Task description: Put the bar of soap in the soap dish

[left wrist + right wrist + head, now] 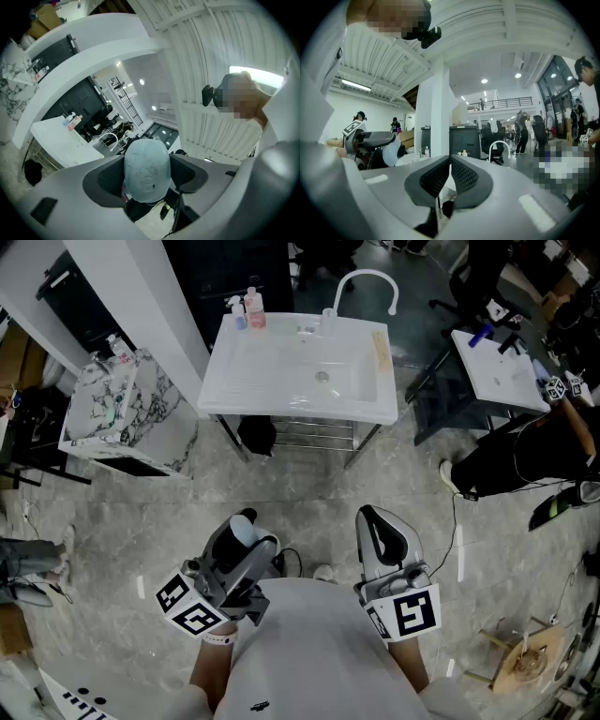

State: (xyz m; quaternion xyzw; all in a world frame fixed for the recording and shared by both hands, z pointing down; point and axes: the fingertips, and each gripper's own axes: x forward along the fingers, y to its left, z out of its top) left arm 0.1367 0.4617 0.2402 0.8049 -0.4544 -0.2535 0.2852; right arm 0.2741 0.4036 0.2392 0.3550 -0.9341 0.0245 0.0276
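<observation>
Standing on a grey stone floor (309,493) in a large open workshop, you face a white sink (281,381) on a metal frame, with a curved faucet (367,282) at its back and two bottles (246,310) at its back left corner. Your left gripper (242,532) is clamped on the pale blue bar of soap (146,171), held in the air close to your body, well apart from the sink. Your right gripper (450,173) has its jaws pressed together on nothing; a marble-patterned cabinet (131,413) stands left of the sink and a second white sink (492,371) to its right.
</observation>
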